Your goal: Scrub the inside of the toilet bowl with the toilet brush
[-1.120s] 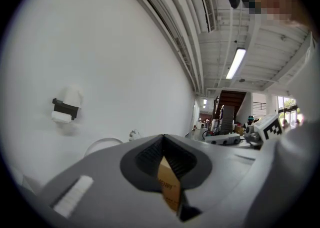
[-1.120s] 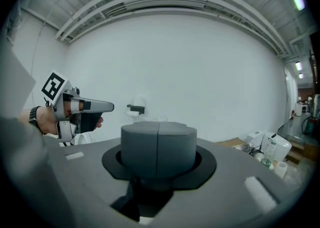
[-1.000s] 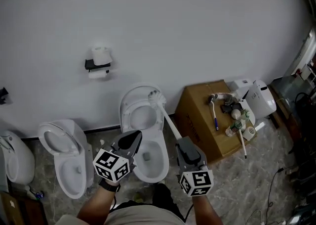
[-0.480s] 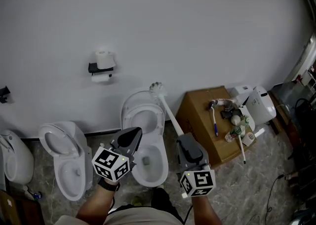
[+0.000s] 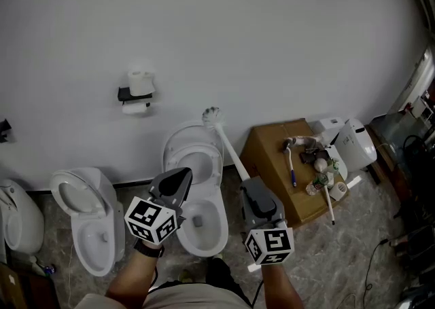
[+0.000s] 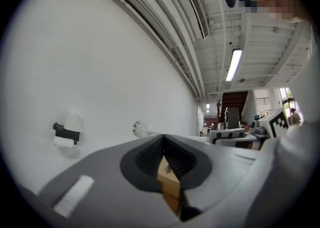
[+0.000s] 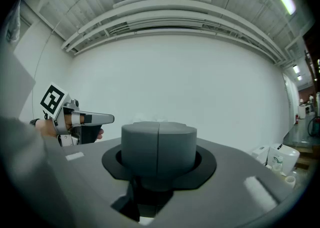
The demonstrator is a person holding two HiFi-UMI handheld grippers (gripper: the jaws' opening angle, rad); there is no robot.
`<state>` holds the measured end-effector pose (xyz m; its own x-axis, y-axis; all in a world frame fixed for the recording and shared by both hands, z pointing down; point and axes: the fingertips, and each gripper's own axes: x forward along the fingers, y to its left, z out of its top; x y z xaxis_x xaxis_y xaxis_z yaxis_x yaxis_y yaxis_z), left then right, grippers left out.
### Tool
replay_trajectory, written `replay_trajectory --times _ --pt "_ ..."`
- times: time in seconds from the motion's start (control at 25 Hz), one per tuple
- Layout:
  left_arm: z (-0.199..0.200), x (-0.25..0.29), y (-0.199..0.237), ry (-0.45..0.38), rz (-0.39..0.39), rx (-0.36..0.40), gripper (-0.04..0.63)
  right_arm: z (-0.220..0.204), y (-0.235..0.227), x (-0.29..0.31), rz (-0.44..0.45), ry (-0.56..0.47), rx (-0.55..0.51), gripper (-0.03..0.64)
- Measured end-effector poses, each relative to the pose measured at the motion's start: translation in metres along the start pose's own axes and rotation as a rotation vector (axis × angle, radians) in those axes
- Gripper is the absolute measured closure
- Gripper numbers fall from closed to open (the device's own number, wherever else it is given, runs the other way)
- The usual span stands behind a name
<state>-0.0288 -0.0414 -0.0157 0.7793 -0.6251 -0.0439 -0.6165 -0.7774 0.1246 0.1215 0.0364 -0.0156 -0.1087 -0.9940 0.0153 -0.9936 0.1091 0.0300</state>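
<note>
A white toilet (image 5: 201,223) stands in the middle of the head view with its lid (image 5: 192,151) raised against the wall. My right gripper (image 5: 249,185) is shut on the handle of the toilet brush (image 5: 228,146). The brush slants up and to the left, and its white bristle head (image 5: 211,116) is above the lid, by the wall. My left gripper (image 5: 181,177) hangs over the bowl's left rim, shut, with nothing between its jaws. From the left gripper view (image 6: 164,141) the brush head (image 6: 141,130) shows ahead. In the right gripper view (image 7: 159,128) the jaws meet and hide the handle.
A second toilet (image 5: 87,223) stands to the left, with another white fixture (image 5: 17,219) at the far left. A paper roll holder (image 5: 136,92) hangs on the wall. To the right is a cardboard box (image 5: 272,158) with tools on it, then a white appliance (image 5: 355,146) and cables.
The brush head has risen from in front of the raised lid to above it, near the wall. Both grippers have kept about the same place over the toilet.
</note>
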Motion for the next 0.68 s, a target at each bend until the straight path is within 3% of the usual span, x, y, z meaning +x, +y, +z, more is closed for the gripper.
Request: replay_trajectory --times 0.68 --pt "0.006 0.001 0.008 -0.026 0.025 -0.001 0.589 0.005 0.004 0.014 0.012 -0.011 -0.014 0.454"
